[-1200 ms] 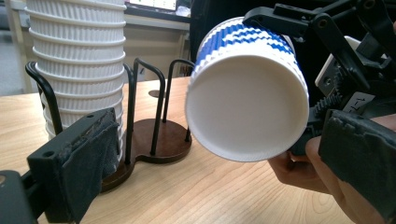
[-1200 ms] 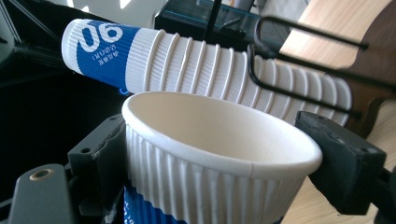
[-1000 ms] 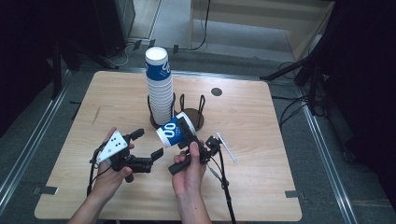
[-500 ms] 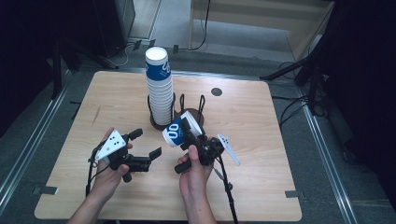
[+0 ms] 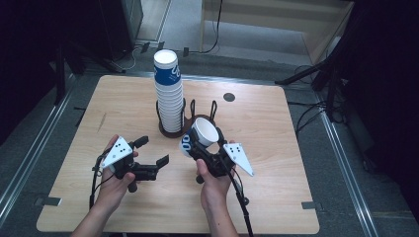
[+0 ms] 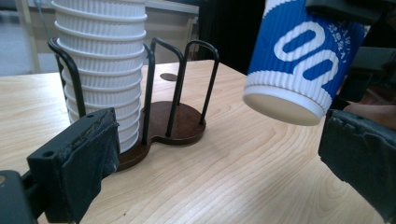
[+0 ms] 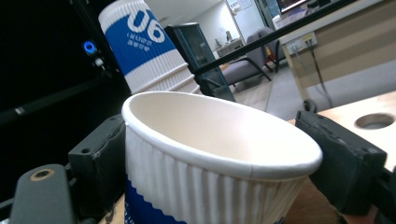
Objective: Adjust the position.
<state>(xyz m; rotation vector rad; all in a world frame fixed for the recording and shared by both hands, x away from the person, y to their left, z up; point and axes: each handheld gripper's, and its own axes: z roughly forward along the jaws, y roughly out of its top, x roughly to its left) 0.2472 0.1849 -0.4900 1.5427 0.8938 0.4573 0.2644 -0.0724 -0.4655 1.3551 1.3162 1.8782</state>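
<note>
While the right gripper [image 5: 201, 147] holds a blue-and-white paper cup [image 5: 198, 137] above the wooden worktop [image 5: 276, 148], its fingers [image 7: 348, 161] pinch the cup's ribbed wall from both sides just below the rim, pads pressed on. Cup is tilted, open mouth up and toward the far side, base toward the person; it hangs just in front of the wire cup rack [image 5: 197, 111], clear of the worktop. Seen from the left gripper view, the cup's base [image 6: 282, 105] floats off the wood, to the right of the rack's empty wire loops [image 6: 194, 84]. Rack has a dark round base; its left slot carries a tall stack of cups [image 5: 168, 94], top one showing the blue band. Left gripper [image 5: 150, 155] sits low over the worktop to the left of the held cup, fingers [image 6: 81, 161] spread wide, nothing between them, pointing toward the rack. A small round hole [image 5: 229, 97] sits in the worktop behind the rack. Both hands come in from the near edge
</note>
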